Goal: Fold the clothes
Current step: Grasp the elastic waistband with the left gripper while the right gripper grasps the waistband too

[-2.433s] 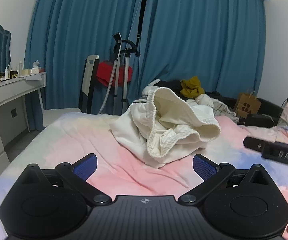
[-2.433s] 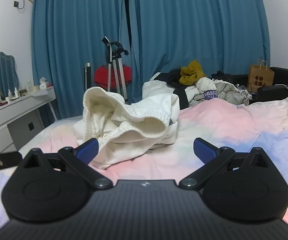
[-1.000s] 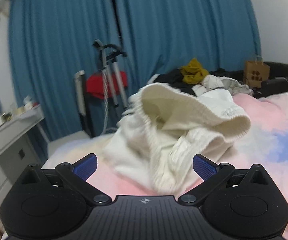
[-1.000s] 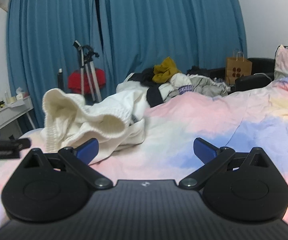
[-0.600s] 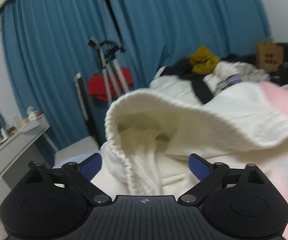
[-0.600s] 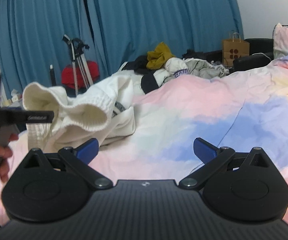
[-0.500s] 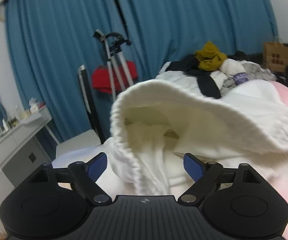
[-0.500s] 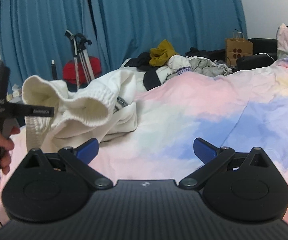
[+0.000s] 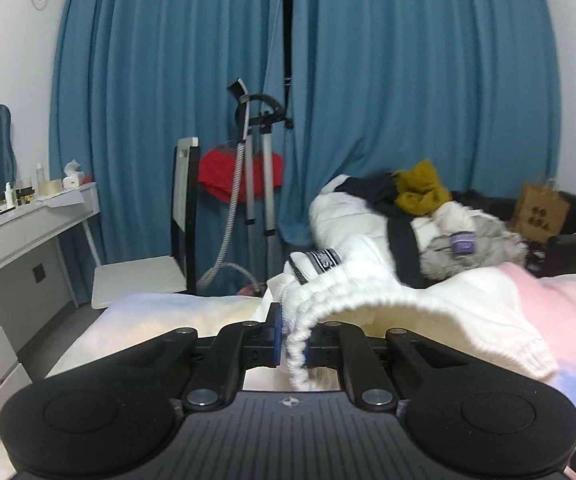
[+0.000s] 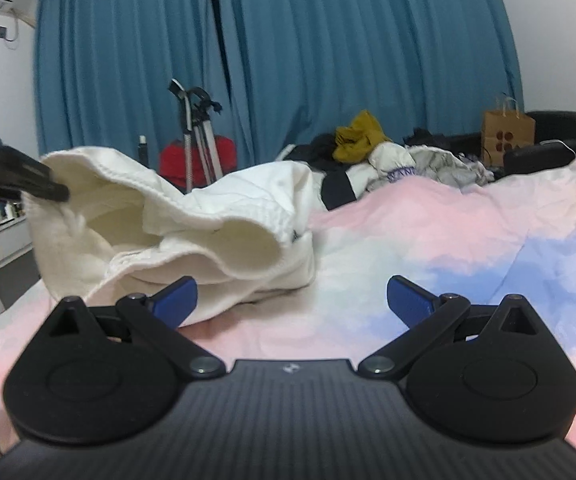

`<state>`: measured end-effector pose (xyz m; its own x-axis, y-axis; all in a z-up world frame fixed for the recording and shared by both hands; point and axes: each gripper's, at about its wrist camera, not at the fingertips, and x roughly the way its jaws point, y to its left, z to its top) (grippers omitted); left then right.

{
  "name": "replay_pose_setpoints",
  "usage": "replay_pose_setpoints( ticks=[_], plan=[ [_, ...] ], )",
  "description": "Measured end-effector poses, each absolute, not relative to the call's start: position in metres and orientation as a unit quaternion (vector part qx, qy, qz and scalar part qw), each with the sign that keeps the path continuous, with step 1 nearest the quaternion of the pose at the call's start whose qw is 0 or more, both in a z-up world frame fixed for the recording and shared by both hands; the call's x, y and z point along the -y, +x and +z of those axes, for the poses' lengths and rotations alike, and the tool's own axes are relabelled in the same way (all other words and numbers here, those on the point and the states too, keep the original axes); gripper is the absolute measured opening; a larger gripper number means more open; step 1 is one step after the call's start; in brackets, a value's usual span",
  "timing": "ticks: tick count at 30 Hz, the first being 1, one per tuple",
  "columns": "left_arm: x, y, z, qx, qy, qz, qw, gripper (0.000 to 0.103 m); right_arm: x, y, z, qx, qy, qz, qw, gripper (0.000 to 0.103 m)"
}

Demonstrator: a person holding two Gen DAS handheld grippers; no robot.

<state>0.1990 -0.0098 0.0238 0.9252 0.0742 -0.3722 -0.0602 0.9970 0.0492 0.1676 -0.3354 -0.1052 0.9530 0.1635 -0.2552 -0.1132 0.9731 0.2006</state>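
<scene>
- Left gripper [image 9: 291, 342]: jaws pressed together on the ribbed hem of the white garment [image 9: 407, 316]; the knit edge is pinched between the two blue pads and bunches just below them.
- From the pinch, the hem runs in an arc to the right and its far end droops onto the bed [image 9: 567, 292].
- In the right wrist view the left gripper shows as a dark, blurred shape at the garment's upper left corner, holding that corner raised; part of a hand is at the frame edge, too blurred to describe.
- Right gripper [image 10: 291, 299]: jaws spread wide, nothing between them. It hovers over the pastel pink-and-blue sheet, just beside the garment's near right edge; I cannot tell whether the left pad touches the cloth.
- White garment [image 10: 192, 232]: crumpled heap on the bed's left part, with an open, hollow fold facing the right gripper; the lower layers lie flat on the sheet.
- Clothes pile [image 10: 367, 160]: mixed heap at the bed's far edge, well apart from the white garment; a mustard piece sits on top, with black, white and grey pieces below.
- Brown paper bag [image 10: 507, 132]: upright beyond the pile, toward the far right corner.
- Background: blue curtains [image 9: 407, 80] across the wall; a garment steamer [image 9: 254, 152] with red fabric on it stands beside a chair [image 9: 156, 276]; a grey dressing table [image 9: 28, 232] at left carries small bottles.
</scene>
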Motion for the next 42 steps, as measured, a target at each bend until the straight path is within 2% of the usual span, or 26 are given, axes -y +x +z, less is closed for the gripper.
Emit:
replay_pose_setpoints(
  ticks=[3,10,13,18,22,24,29,32,34,35,37,40,42],
  plan=[
    [0.001,0.154,0.038,-0.182,0.024,0.013,0.983,0.010,0.332,0.163,-0.100,-0.126,0.068,0.076,0.987,0.103],
    [-0.027,0.098,-0.013,-0.225,0.036,-0.008,0.974,0.013,0.332,0.155,-0.095,-0.137,0.046,0.064,0.987,0.103],
    [-0.039,0.074,-0.034,-0.243,0.041,-0.016,0.969,0.020,0.327,0.152,-0.097,-0.153,0.027,0.060,0.986,0.103],
    [-0.060,0.071,-0.044,-0.269,0.007,-0.005,0.963,0.025,0.313,0.147,-0.105,-0.183,-0.012,0.064,0.981,0.103],
    [-0.059,0.073,-0.050,-0.272,0.030,-0.003,0.962,0.031,0.302,0.161,-0.125,-0.249,-0.060,0.047,0.966,0.103],
    [-0.060,0.077,-0.053,-0.281,0.031,0.002,0.959,0.031,0.304,0.168,-0.135,-0.275,-0.044,0.051,0.959,0.103],
    [-0.062,0.088,-0.060,-0.304,0.035,0.017,0.952,0.033,0.309,0.163,-0.124,-0.213,0.011,0.069,0.975,0.102],
    [-0.063,0.094,-0.066,-0.318,0.046,0.015,0.947,0.029,0.308,0.155,-0.112,-0.149,0.016,0.086,0.985,0.095],
    [-0.057,0.090,-0.068,-0.310,0.068,0.013,0.948,0.029,0.310,0.156,-0.109,-0.133,0.026,0.100,0.986,0.085],
    [-0.054,0.088,-0.070,-0.306,0.079,0.012,0.949,0.030,0.311,0.156,-0.107,-0.125,0.031,0.107,0.986,0.074],
    [-0.045,0.081,-0.067,-0.291,0.109,0.006,0.950,0.032,0.315,0.162,-0.111,-0.144,0.039,0.106,0.983,0.068],
    [-0.031,0.069,-0.063,-0.268,0.154,-0.002,0.951,0.043,0.322,0.171,-0.120,-0.178,0.071,0.115,0.975,0.046],
    [-0.021,0.062,-0.060,-0.253,0.184,-0.008,0.950,0.046,0.323,0.173,-0.123,-0.187,0.088,0.121,0.971,0.024]
  ],
)
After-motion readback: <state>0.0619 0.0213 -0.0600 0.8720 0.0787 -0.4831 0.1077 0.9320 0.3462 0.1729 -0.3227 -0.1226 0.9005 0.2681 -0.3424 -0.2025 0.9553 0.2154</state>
